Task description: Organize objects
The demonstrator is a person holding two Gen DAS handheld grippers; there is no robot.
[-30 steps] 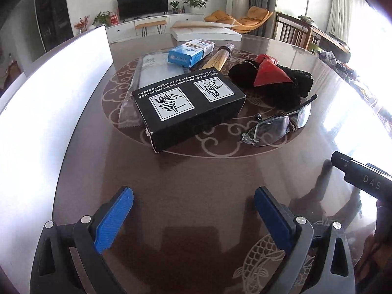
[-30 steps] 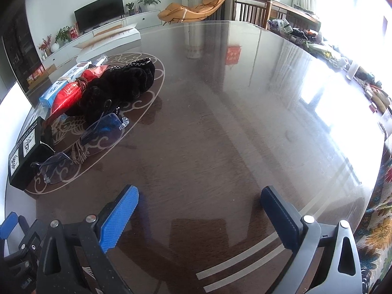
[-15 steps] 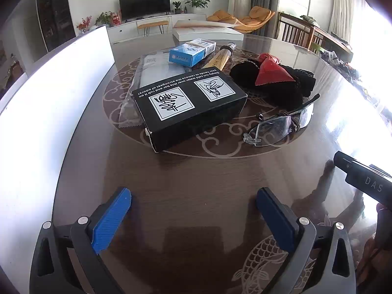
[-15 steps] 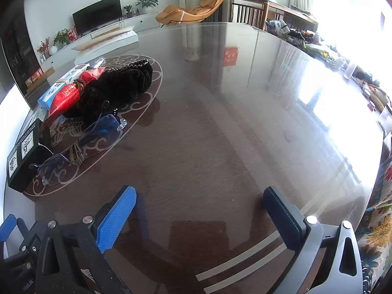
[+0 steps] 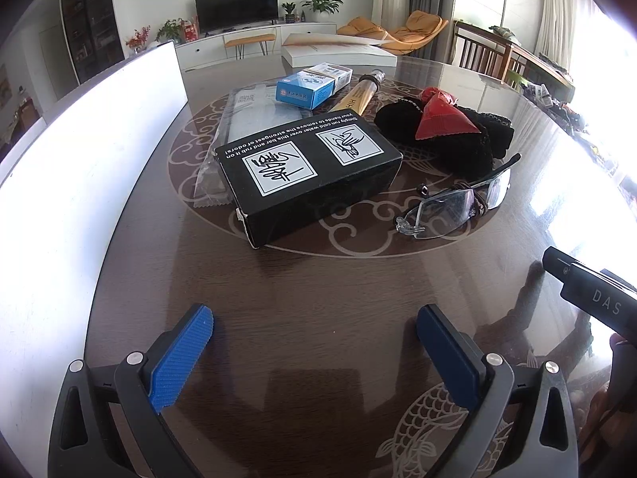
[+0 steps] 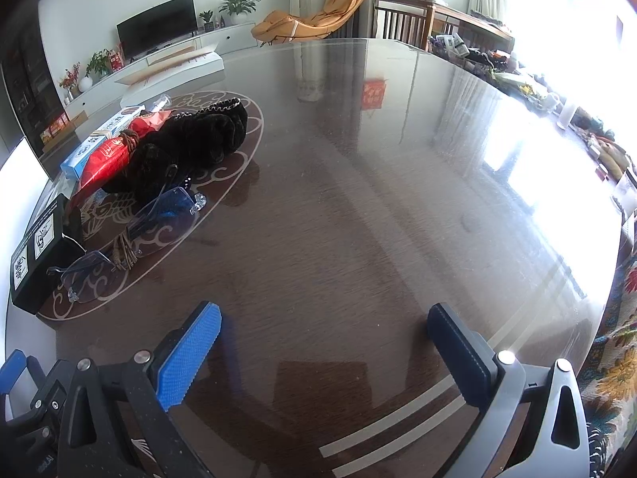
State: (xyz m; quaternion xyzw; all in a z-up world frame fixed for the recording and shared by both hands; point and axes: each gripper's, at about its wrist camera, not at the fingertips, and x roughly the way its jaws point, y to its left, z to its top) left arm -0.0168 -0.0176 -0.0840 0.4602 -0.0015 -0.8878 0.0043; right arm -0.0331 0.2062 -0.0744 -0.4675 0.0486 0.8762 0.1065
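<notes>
we hold both grippers low over a dark glossy table (image 5: pixel 318 298), and neither one carries anything. our left gripper (image 5: pixel 314 342) has its blue-padded fingers (image 5: pixel 181 356) spread wide with bare tabletop between them, and our right gripper (image 6: pixel 324 346) is spread just as wide over an empty stretch of wood.

the things to sort sit clustered on the round scrollwork inlay ahead of the left gripper. nearest is a black box (image 5: pixel 310 175) with white printed panels on top, lying flat. just to its right lie clear safety glasses (image 5: pixel 458 203) with a brown cord wound round the bridge, apart from the box. behind the glasses is a heap of black fabric (image 5: pixel 458 139) with a red packet (image 5: pixel 442 119) resting on it. behind the box, a flat clear plastic sleeve (image 5: pixel 247 119) lies partly under it, a blue and white carton (image 5: pixel 312 85) sits on the sleeve's far end, and a yellow tube (image 5: pixel 360 93) lies just beside the carton.

from the right wrist view the same cluster sits off to the left: box (image 6: pixel 36 255), glasses (image 6: pixel 135 235), fabric (image 6: pixel 187 147), packet (image 6: pixel 107 159). a white panel (image 5: pixel 79 159) borders the table's left side.
</notes>
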